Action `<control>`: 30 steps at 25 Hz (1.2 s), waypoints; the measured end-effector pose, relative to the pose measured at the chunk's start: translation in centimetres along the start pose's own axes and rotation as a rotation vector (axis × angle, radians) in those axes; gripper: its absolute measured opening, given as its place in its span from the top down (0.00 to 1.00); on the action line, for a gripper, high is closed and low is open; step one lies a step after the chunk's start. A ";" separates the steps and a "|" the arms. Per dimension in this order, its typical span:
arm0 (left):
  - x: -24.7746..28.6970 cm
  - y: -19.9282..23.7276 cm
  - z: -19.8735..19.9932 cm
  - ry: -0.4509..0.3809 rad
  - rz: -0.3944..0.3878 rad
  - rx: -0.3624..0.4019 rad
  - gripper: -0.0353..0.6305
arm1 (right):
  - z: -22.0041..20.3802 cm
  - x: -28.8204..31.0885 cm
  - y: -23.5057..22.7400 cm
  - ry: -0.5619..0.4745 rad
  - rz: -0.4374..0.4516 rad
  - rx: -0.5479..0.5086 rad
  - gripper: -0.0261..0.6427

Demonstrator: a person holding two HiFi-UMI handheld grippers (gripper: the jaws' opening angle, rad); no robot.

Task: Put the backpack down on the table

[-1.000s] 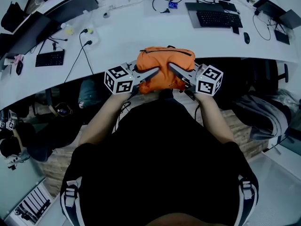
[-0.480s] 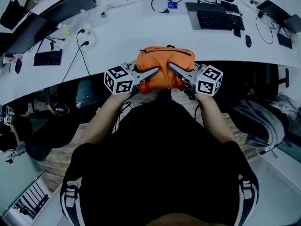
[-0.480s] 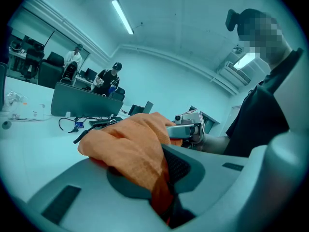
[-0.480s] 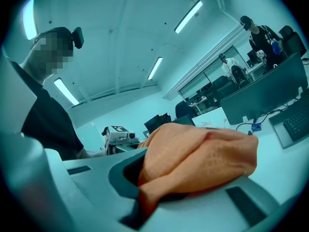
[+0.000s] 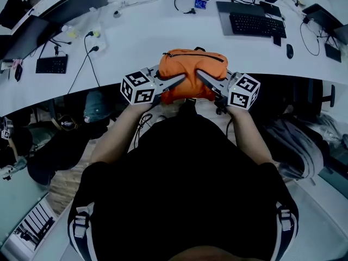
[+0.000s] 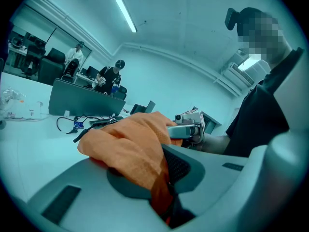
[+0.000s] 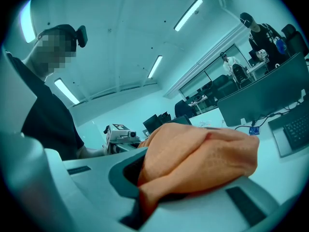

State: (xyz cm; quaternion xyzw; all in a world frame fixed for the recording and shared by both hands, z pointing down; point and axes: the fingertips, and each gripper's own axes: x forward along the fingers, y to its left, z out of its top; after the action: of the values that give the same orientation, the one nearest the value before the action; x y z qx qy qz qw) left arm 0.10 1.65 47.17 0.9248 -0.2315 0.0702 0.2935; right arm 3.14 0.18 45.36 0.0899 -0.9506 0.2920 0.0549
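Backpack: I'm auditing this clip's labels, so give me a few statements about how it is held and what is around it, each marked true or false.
1. The left gripper and the right gripper are each shut on the orange backpack. True.
2. The backpack hangs from the right gripper alone. False: both grippers pinch its fabric, one from each side.
3. A black keyboard lies on the white table, beyond the backpack. True.
4. The backpack is blue. False: it is orange.

Orange backpack (image 5: 193, 69), white table (image 5: 147, 37), black keyboard (image 5: 255, 24)
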 end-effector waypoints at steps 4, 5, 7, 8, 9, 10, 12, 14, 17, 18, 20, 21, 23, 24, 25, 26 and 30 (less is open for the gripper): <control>1.0 1.3 0.6 0.002 0.000 -0.006 0.82 | 0.6 0.0 -1.6 0.005 0.001 0.006 0.92; 1.2 1.6 0.6 0.004 0.000 -0.007 0.82 | 0.6 0.1 -2.0 0.005 0.001 0.007 0.92; 1.7 2.1 0.7 0.010 -0.001 -0.011 0.82 | 0.7 0.1 -2.7 0.005 0.001 0.005 0.92; 1.9 2.4 0.8 0.012 -0.001 -0.014 0.82 | 0.8 0.1 -3.1 0.005 0.003 0.006 0.92; 2.2 2.8 1.0 0.015 0.002 -0.016 0.82 | 1.0 0.2 -3.6 0.002 0.006 0.011 0.92; 2.5 3.1 1.2 0.019 0.005 -0.017 0.82 | 1.2 0.2 -4.1 -0.001 0.009 0.016 0.92; 3.0 4.0 1.7 0.025 0.012 -0.019 0.82 | 1.6 0.3 -5.1 -0.004 0.015 0.026 0.92; 3.5 4.7 2.1 0.027 0.016 -0.022 0.83 | 2.0 0.3 -5.9 -0.003 0.022 0.030 0.92; 4.2 5.4 2.5 0.022 0.025 -0.032 0.83 | 2.4 0.2 -6.9 0.006 0.035 0.030 0.92; 4.4 5.6 2.6 0.019 0.028 -0.037 0.82 | 2.6 0.1 -7.2 0.010 0.041 0.031 0.92; 5.1 6.1 3.0 0.017 0.035 -0.045 0.82 | 2.9 -0.1 -7.9 0.018 0.048 0.032 0.92; 5.4 6.3 3.2 0.017 0.038 -0.046 0.82 | 3.1 -0.2 -8.3 0.021 0.052 0.032 0.92; 6.0 6.7 3.6 0.017 0.046 -0.047 0.82 | 3.6 -0.4 -9.0 0.023 0.064 0.032 0.92; 6.2 6.9 3.8 0.017 0.051 -0.047 0.82 | 3.8 -0.5 -9.2 0.024 0.071 0.033 0.92; 6.5 7.1 4.0 0.017 0.055 -0.047 0.82 | 4.0 -0.6 -9.5 0.025 0.079 0.034 0.92; 6.7 7.2 4.2 0.016 0.060 -0.048 0.82 | 4.2 -0.7 -9.8 0.027 0.086 0.035 0.92; 7.6 7.9 5.3 0.006 0.077 -0.045 0.82 | 5.3 -1.0 -10.7 0.032 0.112 0.025 0.92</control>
State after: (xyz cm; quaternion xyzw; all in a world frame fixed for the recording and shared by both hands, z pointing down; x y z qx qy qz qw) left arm 3.05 -10.01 48.87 0.9082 -0.2675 0.0792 0.3120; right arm 5.99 -11.40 46.64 0.0326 -0.9494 0.3078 0.0526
